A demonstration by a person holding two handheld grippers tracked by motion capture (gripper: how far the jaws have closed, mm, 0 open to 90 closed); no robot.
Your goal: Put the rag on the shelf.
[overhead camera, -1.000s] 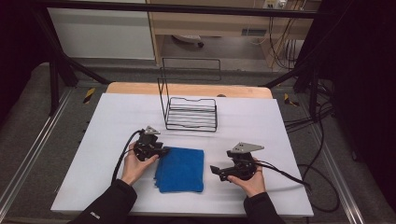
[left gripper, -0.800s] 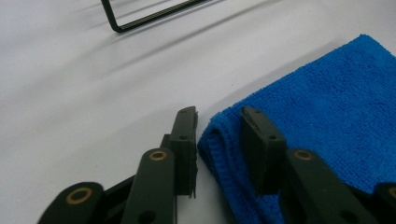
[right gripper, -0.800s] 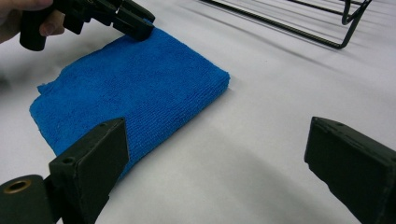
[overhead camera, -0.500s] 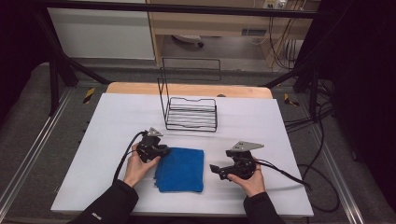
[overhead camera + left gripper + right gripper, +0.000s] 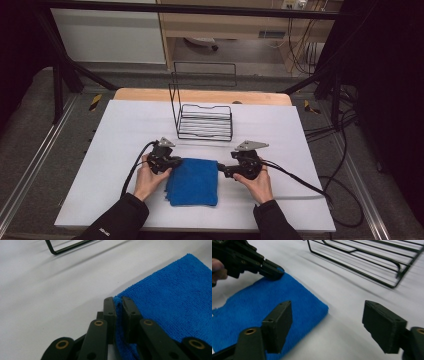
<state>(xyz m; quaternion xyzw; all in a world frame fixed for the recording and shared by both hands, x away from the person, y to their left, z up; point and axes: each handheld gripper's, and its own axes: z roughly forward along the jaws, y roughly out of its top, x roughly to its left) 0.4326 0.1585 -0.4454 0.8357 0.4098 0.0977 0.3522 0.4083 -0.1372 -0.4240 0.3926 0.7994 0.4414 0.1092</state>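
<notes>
A folded blue cloth (image 5: 194, 181) lies on the white table between my two hands. My left gripper (image 5: 172, 162) is at its far left corner. In the left gripper view the jaws (image 5: 119, 302) have just been closing and now pinch the edge of the cloth (image 5: 170, 295). My right gripper (image 5: 221, 170) is at the far right corner. Its jaws (image 5: 328, 306) have just been closing a little but still stand wide, one over the cloth (image 5: 274, 297) and one over bare table, touching nothing. The left gripper (image 5: 273, 272) also appears in the right gripper view, clamped on the opposite corner.
A black wire rack (image 5: 205, 122) with a tall back frame stands on the table just beyond the cloth, and in the right gripper view the rack (image 5: 362, 262) lies close ahead. Cables trail from both grippers. The white tabletop (image 5: 125, 130) has open room on the left and right.
The right gripper has moved left up to the cloth's right corner and its jaws have narrowed somewhat. The left gripper stayed in place and closed on the cloth's left corner.
</notes>
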